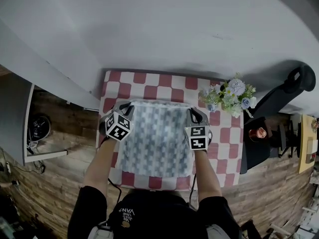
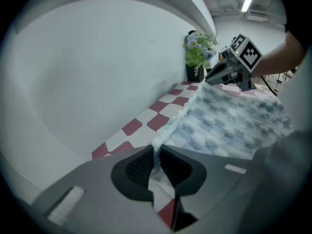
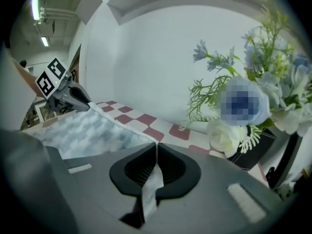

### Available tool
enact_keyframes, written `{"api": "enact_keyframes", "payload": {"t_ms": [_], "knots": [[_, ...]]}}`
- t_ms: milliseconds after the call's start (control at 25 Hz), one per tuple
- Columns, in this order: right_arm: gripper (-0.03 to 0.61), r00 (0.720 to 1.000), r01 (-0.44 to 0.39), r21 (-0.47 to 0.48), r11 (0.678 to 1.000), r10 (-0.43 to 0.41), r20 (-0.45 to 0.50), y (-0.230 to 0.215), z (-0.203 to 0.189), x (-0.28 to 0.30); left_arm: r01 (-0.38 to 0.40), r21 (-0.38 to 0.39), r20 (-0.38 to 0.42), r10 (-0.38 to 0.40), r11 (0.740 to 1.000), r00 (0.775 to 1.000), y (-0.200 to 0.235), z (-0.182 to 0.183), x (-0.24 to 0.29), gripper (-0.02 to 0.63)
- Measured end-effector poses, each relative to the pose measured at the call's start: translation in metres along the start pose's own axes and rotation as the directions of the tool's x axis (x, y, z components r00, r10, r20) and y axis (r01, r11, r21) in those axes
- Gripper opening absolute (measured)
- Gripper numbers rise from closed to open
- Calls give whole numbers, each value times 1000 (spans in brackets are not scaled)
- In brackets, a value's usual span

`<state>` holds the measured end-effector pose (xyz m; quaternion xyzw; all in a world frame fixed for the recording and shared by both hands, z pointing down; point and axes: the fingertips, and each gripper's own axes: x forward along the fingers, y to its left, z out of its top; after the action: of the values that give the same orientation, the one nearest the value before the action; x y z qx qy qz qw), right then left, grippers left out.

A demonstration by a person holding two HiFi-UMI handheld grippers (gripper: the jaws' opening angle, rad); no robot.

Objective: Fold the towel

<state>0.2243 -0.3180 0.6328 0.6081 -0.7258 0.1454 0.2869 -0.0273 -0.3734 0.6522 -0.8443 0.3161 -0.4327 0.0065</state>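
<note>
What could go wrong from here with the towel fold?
The left tongs and right tongs pinch only thin far corners of the towel, so one could slip out and skew the fold. The flowers stand close beside the right tongs; a sideways swing might knock them over.

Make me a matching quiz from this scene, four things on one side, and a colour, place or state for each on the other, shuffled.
Column one:
1 towel
2 flowers
3 tablecloth
4 left gripper

Column two:
A red and white checks
B standing at the far right corner
C shut on a towel corner
D pale, fuzzy, blue-grey pattern

Pairs: 1-D, 2-B, 3-A, 4-C
</note>
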Motion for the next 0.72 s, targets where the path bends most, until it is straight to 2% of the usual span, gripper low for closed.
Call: {"api": "enact_keyframes", "payload": {"t_ms": [120, 280, 360, 440, 520, 720], "knots": [[15, 1000, -2, -5, 1000, 2, -18, -1, -4, 12, -6, -19, -38, 6, 1000, 999, 4, -6, 11, 59], [26, 999, 9, 6, 1000, -9, -52, -3, -17, 23, -53, -60, -69, 48, 997, 996, 13, -14, 18, 150], [53, 998, 25, 33, 999, -24, -55, -6, -19, 24, -71, -89, -79, 64, 994, 995, 17, -18, 17, 178], [124, 997, 56, 79, 995, -51, -62, -14, -22, 24, -76, -114, -87, 66, 991, 994, 20, -22, 18, 179], [161, 994, 83, 115, 990, -74, -86, -22, -28, 24, -67, -142, -82, 56, 988, 995, 20, -24, 19, 181], [175, 989, 113, 132, 985, -99, -109, -31, -37, 17, -41, -194, -44, 33, 980, 998, 24, -23, 20, 196]]}}
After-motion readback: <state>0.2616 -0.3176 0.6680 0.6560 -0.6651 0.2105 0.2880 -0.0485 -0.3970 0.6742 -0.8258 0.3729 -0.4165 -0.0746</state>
